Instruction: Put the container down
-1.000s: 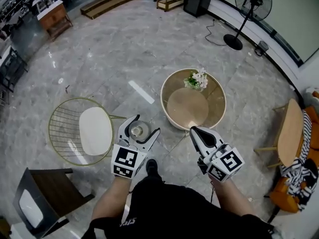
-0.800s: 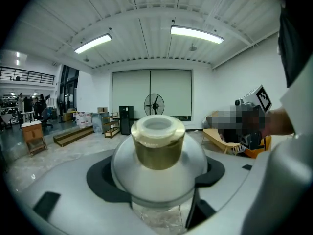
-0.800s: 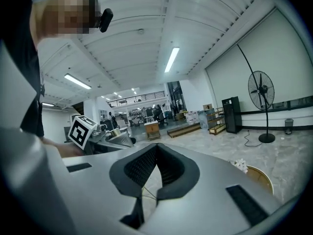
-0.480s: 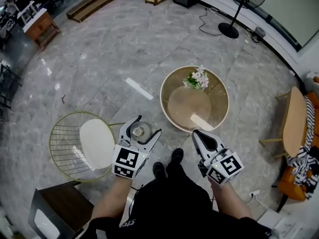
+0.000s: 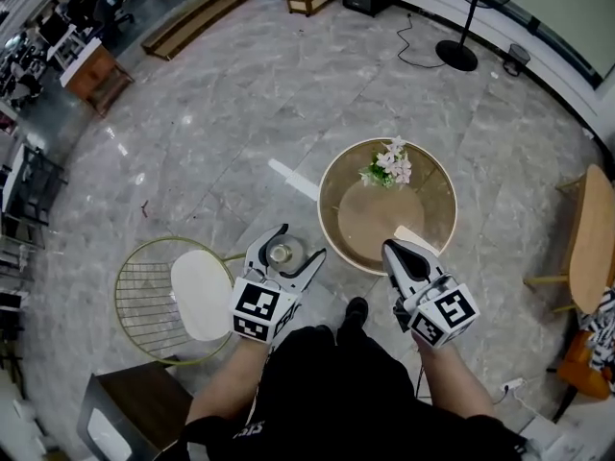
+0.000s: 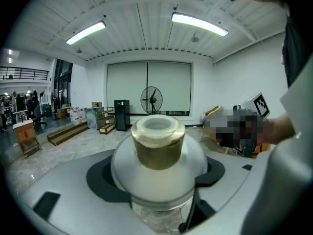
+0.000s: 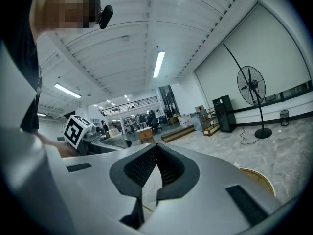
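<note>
The container (image 5: 281, 253) is a small round glass jar with a gold neck and a pale rim, held upright in the air over the floor. My left gripper (image 5: 286, 252) is shut on it, one jaw on each side of its body. In the left gripper view the container (image 6: 156, 151) fills the middle, between the jaws of the left gripper (image 6: 156, 185). My right gripper (image 5: 398, 251) is shut with nothing in it, its tips over the near edge of the round table (image 5: 328, 192). The right gripper (image 7: 155, 150) shows its dark pads pressed together.
The round gold-rimmed table carries a bunch of white flowers (image 5: 388, 165) at its far side. A wire chair with a white seat (image 5: 197, 294) stands at left, a dark chair (image 5: 123, 419) at bottom left, a wooden side table (image 5: 590, 227) at right, a standing fan (image 5: 469, 12) far back.
The person has stepped forward, so the round table and the wire chair now lie closer to both grippers. The left gripper still holds the container; the right stays shut.
</note>
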`<state>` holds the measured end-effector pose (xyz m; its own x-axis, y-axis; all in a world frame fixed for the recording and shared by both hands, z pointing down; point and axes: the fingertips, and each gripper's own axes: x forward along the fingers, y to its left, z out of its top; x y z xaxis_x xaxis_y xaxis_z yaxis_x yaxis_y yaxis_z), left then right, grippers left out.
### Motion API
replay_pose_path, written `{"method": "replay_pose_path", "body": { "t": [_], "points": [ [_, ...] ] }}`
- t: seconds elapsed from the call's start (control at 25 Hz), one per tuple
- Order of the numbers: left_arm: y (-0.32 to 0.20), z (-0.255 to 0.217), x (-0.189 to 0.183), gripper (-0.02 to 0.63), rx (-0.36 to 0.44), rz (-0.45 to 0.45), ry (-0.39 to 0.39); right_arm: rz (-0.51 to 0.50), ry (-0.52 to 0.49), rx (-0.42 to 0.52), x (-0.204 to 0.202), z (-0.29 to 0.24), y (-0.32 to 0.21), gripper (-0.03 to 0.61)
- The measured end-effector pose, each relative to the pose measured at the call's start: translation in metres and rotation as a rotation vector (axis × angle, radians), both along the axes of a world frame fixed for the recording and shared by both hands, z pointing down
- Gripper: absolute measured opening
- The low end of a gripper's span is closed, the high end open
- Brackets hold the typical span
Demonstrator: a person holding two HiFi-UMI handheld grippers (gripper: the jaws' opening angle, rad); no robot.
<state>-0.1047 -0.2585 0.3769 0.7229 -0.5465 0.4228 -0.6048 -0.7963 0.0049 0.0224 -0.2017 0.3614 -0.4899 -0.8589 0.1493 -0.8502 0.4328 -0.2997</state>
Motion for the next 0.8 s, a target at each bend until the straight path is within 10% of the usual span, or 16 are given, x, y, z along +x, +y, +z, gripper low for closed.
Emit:
{"method": "replay_pose_path", "body": {
  "t": [0.8],
  "points": [
    [-0.110,0.080,0.061,0.344,-0.067,0.099,-0.022,0.074,0.051,-0.137,0.047,0.063,-0.092,0.015]
  ]
}}
